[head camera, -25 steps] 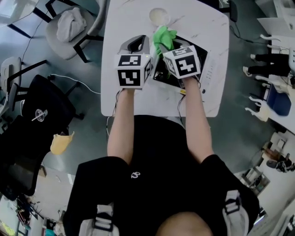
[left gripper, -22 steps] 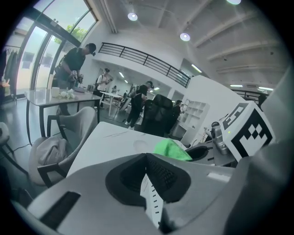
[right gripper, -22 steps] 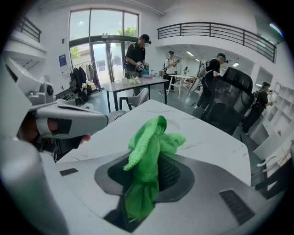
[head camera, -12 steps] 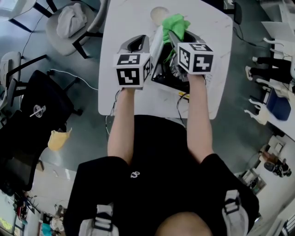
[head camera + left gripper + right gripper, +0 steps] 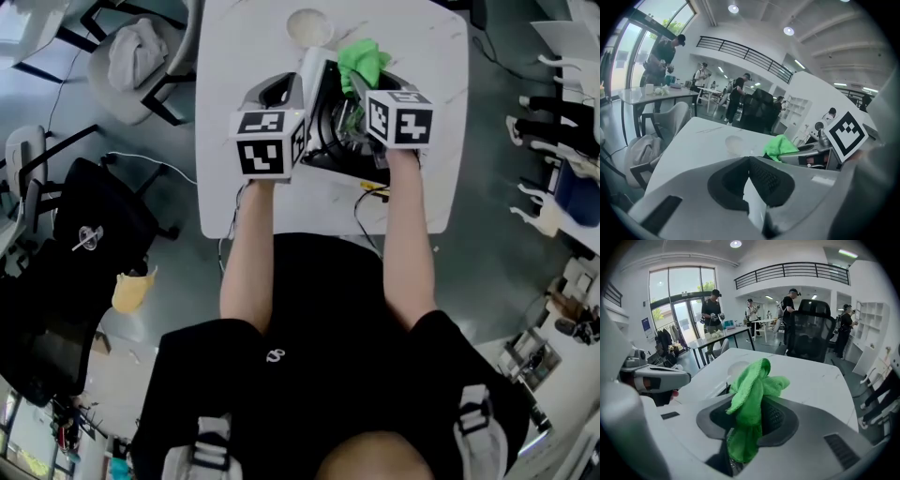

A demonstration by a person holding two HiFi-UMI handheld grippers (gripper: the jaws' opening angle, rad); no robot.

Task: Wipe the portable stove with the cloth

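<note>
The green cloth (image 5: pixel 750 390) is pinched in the right tongs (image 5: pixel 757 406). Their jaws are drawn narrow on its middle, so that a bunch stands up above the pads and a tail hangs below them. In the head view the cloth (image 5: pixel 364 58) sticks out past the tip of the right tongs (image 5: pixel 361 84), over the far right part of the portable stove (image 5: pixel 339 141). Whether it touches the stove's surface cannot be told. The stove is a dark box on the white counter (image 5: pixel 244 56), between the two grippers and partly hidden under them. The left tongs (image 5: pixel 749 161) are closed narrow on a thin white panel (image 5: pixel 752 201), and its edge shows between the dark pads. From above this white panel (image 5: pixel 314 80) stands along the stove's left side, just at the tip of the left tongs (image 5: pixel 295 82). From the left gripper view the cloth (image 5: pixel 780 146) lies ahead and to the right, near but apart from the left jaws. A pale round dish (image 5: pixel 309 26) sits on the counter beyond the stove. For print, each gripper's cube bears black-and-white square markers and no letters, and a small white mark (image 5: pixel 274 356) on the person's black shirt is too small to read.
</note>
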